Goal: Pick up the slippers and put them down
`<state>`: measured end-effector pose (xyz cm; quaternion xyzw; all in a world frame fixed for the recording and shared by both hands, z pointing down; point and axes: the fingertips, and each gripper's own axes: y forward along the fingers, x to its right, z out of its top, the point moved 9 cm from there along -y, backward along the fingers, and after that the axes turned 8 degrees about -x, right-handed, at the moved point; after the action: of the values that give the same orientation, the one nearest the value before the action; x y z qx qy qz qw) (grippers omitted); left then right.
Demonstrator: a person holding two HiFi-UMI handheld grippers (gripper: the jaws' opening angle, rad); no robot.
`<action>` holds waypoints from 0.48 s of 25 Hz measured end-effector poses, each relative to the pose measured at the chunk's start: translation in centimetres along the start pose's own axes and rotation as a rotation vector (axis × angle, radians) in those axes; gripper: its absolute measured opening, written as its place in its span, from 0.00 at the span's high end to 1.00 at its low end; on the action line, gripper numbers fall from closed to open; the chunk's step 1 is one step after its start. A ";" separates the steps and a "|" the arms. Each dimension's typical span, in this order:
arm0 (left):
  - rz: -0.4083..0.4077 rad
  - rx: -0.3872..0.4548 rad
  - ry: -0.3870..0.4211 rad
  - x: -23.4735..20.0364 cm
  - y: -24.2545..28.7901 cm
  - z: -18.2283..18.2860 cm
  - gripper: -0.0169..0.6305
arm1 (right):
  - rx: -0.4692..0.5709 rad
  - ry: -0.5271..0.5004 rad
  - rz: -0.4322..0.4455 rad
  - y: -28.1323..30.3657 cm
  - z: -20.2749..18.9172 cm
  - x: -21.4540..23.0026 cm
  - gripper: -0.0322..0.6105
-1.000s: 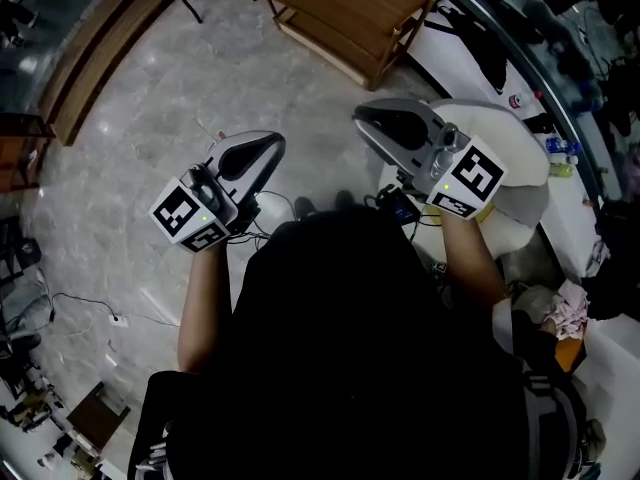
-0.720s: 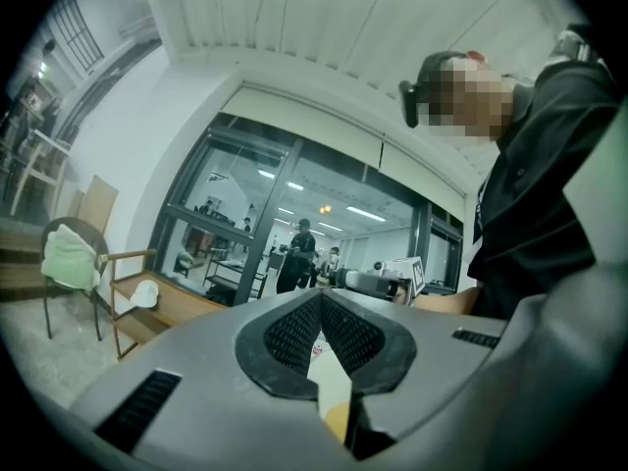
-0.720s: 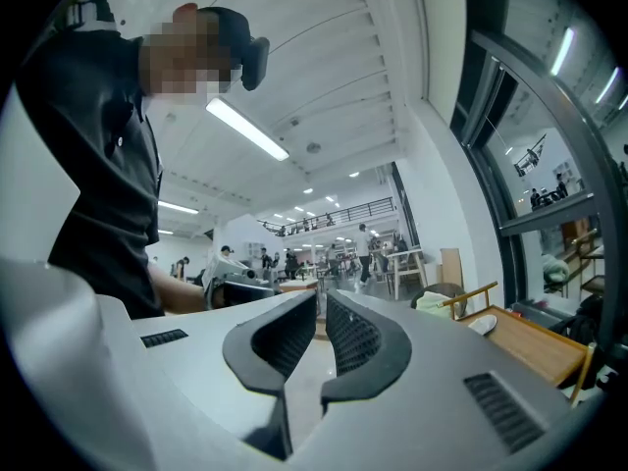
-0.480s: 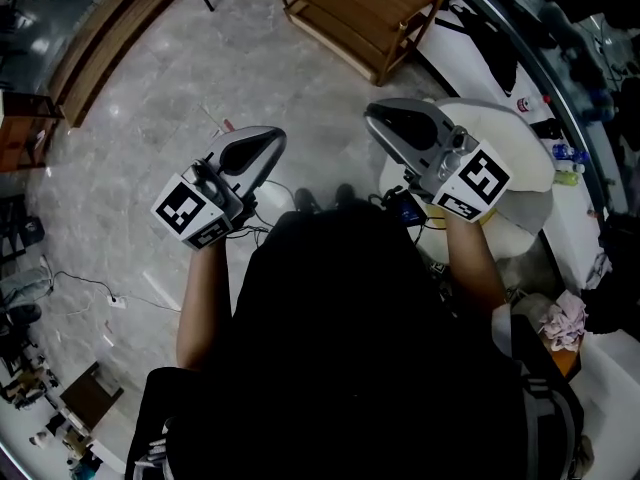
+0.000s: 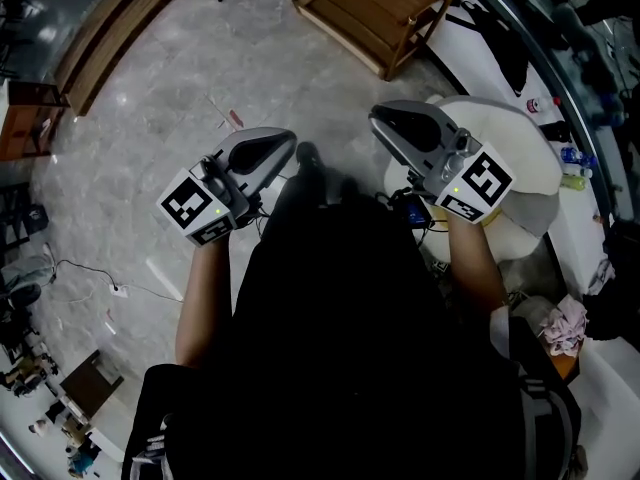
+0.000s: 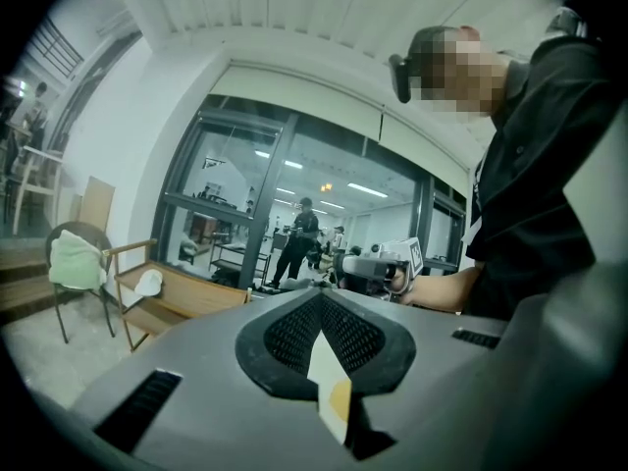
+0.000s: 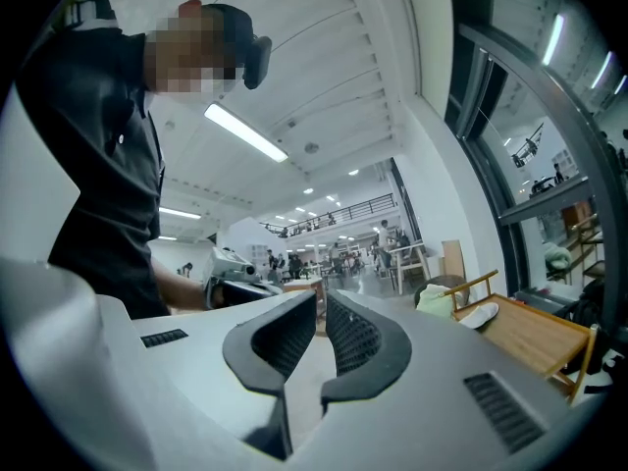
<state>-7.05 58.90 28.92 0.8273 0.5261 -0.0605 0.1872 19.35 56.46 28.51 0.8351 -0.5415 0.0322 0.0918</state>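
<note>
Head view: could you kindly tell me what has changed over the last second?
The person's dark shoe has stepped forward between the grippers, and the wooden bench has slid toward the frame's top. The grey left gripper and right gripper stayed raised, holding nothing.

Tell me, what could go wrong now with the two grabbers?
1. The left gripper is shut, so unless it opens it could just shove the white slipper along the wooden rack.
2. The right gripper is only slightly open; a slipper edge might miss that gap.
3. A cable lies on the floor at the head view's left; a foot could catch it.
</note>
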 end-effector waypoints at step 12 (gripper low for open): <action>-0.029 0.025 -0.014 -11.0 -0.2 0.0 0.95 | -0.084 0.035 -0.041 6.8 0.1 5.2 0.89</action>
<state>-12.03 49.67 32.09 0.8214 0.5360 -0.0756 0.1798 15.32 49.11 30.00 0.8406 -0.5236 0.0222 0.1368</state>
